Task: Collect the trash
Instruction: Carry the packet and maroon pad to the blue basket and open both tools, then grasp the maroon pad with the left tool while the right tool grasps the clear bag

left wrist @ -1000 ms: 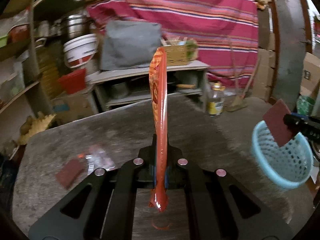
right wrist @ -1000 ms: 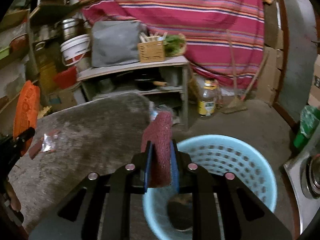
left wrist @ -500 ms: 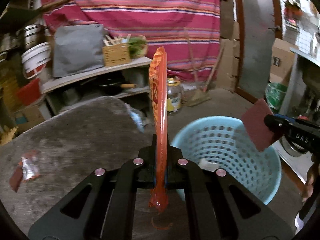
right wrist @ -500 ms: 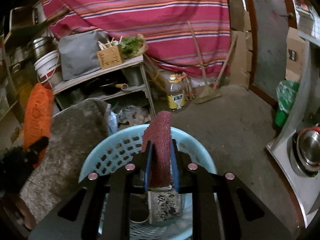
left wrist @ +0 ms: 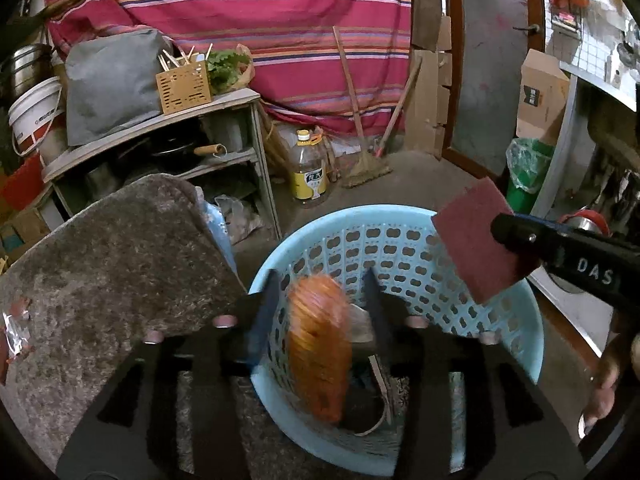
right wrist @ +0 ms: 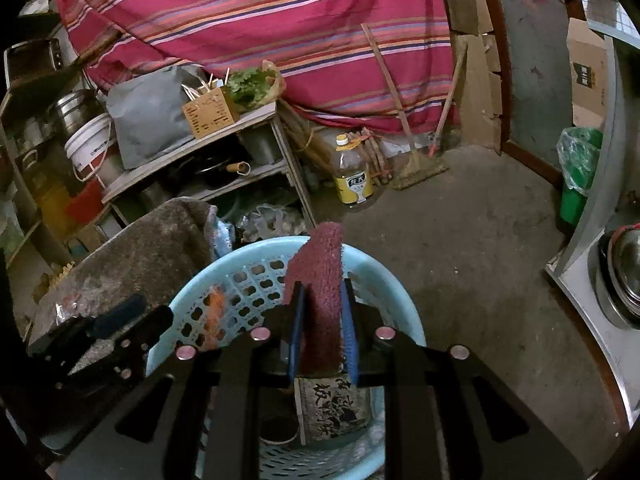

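1. Two claws hang over the blue basket [left wrist: 516, 364], lower centre of frame.
2. Left claw [left wrist: 318, 300] is opening; the blurred orange wrapper [left wrist: 318, 356] sits between its jaws, untouched.
3. Right claw [right wrist: 323, 300] pinches the maroon scouring pad [right wrist: 320, 284].

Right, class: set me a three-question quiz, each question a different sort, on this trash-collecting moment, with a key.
1. True or false: the right claw is shut on the maroon scouring pad.
2. What lies under both claws? A) a green bin B) the blue basket C) a white bucket
3. Fill in: the orange wrapper sits loose between the opening jaws of the left claw, blurred, above the ____.

Key: 1 true; 2 B; 3 basket
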